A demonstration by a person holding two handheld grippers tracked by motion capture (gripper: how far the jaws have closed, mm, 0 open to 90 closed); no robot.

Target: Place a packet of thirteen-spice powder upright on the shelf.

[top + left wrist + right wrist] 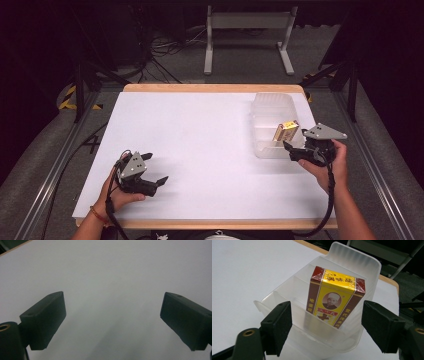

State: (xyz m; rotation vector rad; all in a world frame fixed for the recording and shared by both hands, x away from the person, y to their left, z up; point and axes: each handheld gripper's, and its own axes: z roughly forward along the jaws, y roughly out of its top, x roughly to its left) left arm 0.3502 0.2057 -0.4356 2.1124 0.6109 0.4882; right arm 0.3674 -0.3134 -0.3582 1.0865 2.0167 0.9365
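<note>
A yellow and maroon box [335,297] stands tilted in the near compartment of a clear plastic bin [367,267] at the right side of the white tabletop [200,135]. Chinese characters and a small portrait show on the box's face. The right tongs [294,150], held in a person's right hand [336,162], sit just at the bin's near end. In the right gripper view their jaws stand partly open on either side of the box, with a gap at each side, and grip nothing. The left tongs [154,170], in the left hand [116,192], rest low over the near left part of the tabletop, well apart from the bin. Their jaws are spread wide, and the left gripper view shows bare white surface between them. Beyond the tabletop's far wooden edge, a grey metal stand [247,35] and loose cables [165,47] lie on the dark floor.
</note>
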